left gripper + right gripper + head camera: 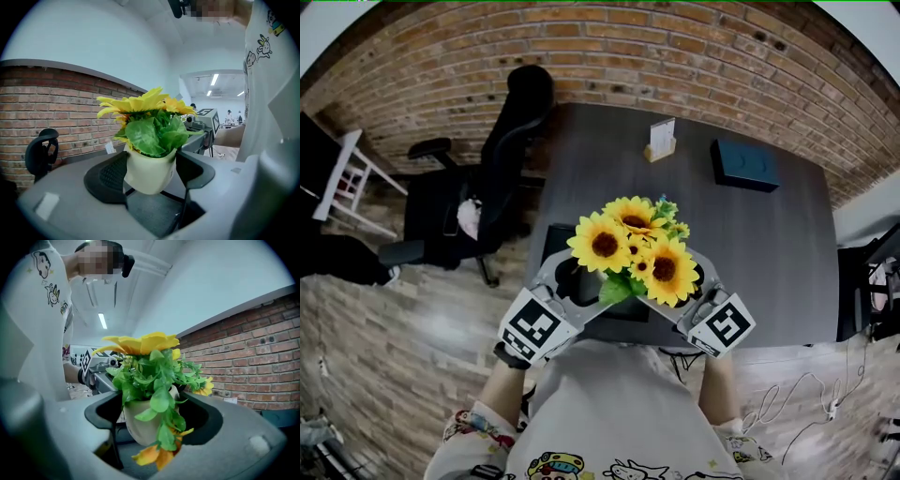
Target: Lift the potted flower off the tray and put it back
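The left tool (150, 174) grasps the pot (146, 182), its dark pads against the pot's two sides. The right tool (152, 417) is clamped on the same pot from the other side, so the pot is held over the tray (559, 244).

Both tool views show the cream, round-bottomed pot with its base resting on nothing. The head view does not show it. There the flowers (633, 248) cover the pot, and the tools reach in under them from near left and near right. Only the head view shows the dark tray, lying on the desk (769, 262) below the blooms.

Left of the desk stands a black chair (502, 159). At the desk's far side is a card stand (660, 141), and right of it a dark box (744, 164). A brick wall (675, 47) runs behind.

The flowers are yellow sunflowers with brown centres and green leaves. In the right tool view an orange bloom (151, 454) droops below the pot.
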The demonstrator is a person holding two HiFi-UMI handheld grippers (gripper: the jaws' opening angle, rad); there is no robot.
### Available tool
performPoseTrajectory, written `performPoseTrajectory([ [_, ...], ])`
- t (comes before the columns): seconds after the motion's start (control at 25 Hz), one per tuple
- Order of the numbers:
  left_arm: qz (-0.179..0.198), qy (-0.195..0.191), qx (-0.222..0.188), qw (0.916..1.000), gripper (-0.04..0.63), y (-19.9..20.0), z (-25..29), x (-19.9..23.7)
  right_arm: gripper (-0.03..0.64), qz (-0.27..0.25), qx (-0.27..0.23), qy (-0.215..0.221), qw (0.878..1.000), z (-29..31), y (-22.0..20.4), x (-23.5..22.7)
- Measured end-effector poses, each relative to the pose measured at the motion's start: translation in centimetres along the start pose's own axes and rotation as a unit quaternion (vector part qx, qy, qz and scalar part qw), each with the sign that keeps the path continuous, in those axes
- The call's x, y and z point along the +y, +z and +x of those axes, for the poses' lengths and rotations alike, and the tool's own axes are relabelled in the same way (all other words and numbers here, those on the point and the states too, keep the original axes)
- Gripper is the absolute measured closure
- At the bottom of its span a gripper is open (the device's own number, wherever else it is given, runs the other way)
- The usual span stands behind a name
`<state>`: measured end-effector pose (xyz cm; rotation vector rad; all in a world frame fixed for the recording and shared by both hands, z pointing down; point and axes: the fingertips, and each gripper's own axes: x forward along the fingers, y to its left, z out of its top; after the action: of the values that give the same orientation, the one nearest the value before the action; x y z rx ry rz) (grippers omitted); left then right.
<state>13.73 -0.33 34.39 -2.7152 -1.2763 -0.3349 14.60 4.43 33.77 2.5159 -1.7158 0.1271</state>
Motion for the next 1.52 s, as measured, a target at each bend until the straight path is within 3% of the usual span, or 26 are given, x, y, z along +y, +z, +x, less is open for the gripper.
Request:
performPoseTrajectory([
  [0.6, -0.021, -0.002, -0.009, 0.9997, 0.253, -0.6, -2.2, -2.8, 0.245, 0.013, -0.002, 0.000, 1.000, -1.4, -0.2, 3.3],
  [1.52, -0.036, -0.017, -0.010, 0.9991, 0.253, -0.8, -1.9, -1.5, 0.245, 0.023, 0.005, -0.013, 1.000, -0.4, -0.3, 2.5],
])
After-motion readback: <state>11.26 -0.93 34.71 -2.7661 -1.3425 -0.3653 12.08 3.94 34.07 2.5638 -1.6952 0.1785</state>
